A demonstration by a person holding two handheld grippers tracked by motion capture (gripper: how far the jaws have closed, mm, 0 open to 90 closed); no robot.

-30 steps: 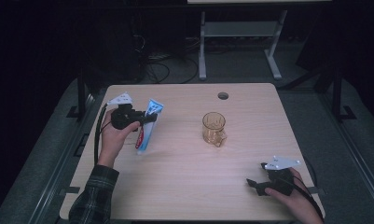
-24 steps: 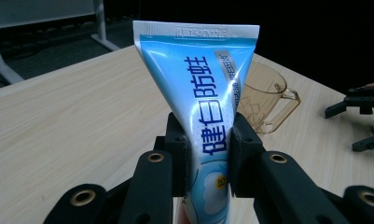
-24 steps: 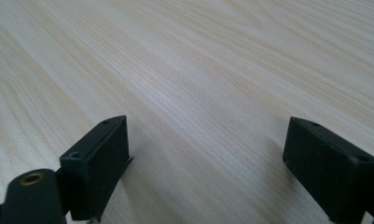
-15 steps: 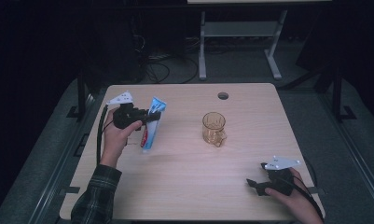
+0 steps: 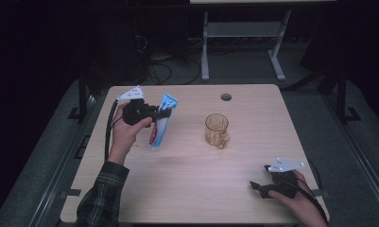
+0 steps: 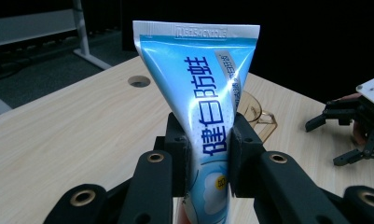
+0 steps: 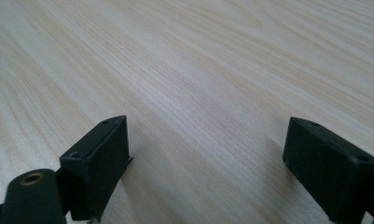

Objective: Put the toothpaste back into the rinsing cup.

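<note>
A: Left gripper (image 6: 208, 154) clamps the blue plastic toothpaste tube (image 6: 208, 93), lifted at the table's ten o'clock.

B: It may slip; the amber glass mug (image 5: 216, 130) could tip. Right gripper (image 7: 205, 163) gapes, empty.

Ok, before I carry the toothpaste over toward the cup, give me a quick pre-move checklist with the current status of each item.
1. Grip: left gripper pads clamp the toothpaste tube on both sides, at its lower half. Ok.
2. Tube clear of the table: cannot tell; in the high view its lower end looks at or just above the wood.
3. Tube attitude: crimped end up, slightly tilted. Ok.
4. Cup: upright, amber, standing apart from the tube. Ok.
5. Cup contents: cannot tell.
6. Right gripper: jaws open with nothing between them, low at the near right corner, away from the path. Ok.
</note>
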